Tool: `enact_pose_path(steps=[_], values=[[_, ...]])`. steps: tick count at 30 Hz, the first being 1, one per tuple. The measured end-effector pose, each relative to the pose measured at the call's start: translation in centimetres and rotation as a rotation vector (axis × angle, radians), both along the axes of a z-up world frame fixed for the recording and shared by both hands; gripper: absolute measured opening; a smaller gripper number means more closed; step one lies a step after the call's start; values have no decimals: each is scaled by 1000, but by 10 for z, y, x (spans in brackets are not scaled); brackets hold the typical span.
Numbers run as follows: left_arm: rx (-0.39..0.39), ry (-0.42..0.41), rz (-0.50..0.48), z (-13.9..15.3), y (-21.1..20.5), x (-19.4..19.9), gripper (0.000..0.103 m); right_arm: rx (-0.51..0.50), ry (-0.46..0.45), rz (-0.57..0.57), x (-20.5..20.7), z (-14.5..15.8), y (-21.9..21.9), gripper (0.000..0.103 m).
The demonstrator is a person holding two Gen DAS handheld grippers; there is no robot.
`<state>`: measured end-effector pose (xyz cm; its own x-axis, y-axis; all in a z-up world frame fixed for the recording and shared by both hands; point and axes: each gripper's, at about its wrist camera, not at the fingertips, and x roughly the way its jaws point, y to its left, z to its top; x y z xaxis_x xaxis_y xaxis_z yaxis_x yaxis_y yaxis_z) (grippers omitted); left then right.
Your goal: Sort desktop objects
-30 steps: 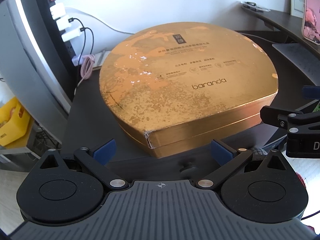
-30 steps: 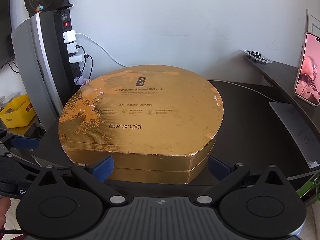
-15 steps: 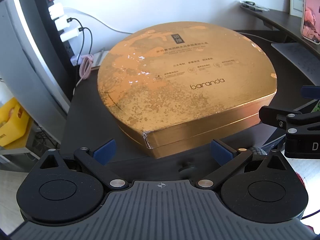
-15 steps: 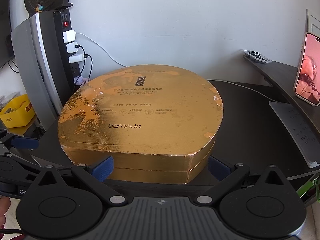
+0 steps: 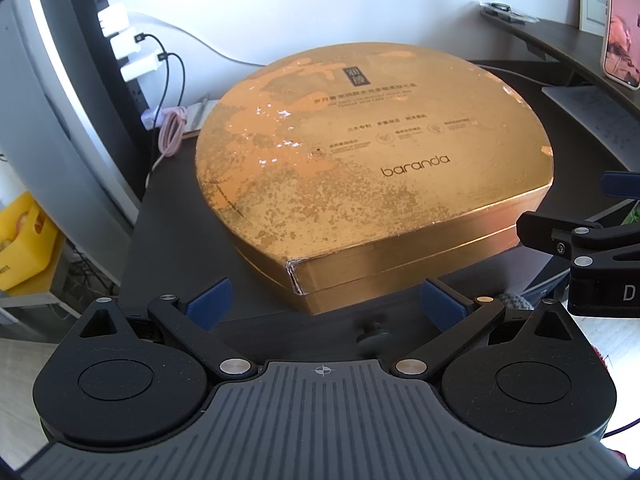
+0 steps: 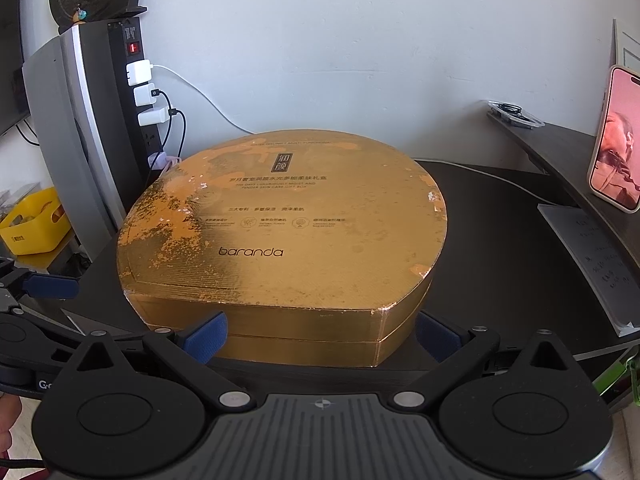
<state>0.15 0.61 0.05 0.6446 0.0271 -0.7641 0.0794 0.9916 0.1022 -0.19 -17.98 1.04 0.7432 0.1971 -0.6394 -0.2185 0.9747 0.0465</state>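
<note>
Sitting at the far left, half cut off by the frame edge, a yellow bin is showing contents too small to make out. Next to it a grey panel is standing upright with a black power strip fixed along it; white chargers are plugged in, and their cables are dropping out of sight behind the gold box. That box, printed "baranda", is lying flat with its lid on in the middle of the dark surface, filling most of both views and hiding whatever is behind it. The left tool is hanging just in front of the box's near corner, its blue-padded fingers spread wide to either side and gripping nothing. The right tool is likewise gaping wide at the box's front wall, empty; whether its pads are touching the box is impossible to tell. In the left view only part of the right tool is poking in from the edge. Further right a sheet of paper is lying on the surface, its writing illegible. A pink phone is leaning on a raised shelf, its screen washed out, near a small clear-packaged item that is hard to identify.
</note>
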Motion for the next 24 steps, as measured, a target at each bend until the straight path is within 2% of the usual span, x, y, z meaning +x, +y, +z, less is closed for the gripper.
enact_pose_path(steps=[24], values=[[4, 2, 2, 0, -1, -1, 103, 8, -3, -9, -2, -2, -3, 101]])
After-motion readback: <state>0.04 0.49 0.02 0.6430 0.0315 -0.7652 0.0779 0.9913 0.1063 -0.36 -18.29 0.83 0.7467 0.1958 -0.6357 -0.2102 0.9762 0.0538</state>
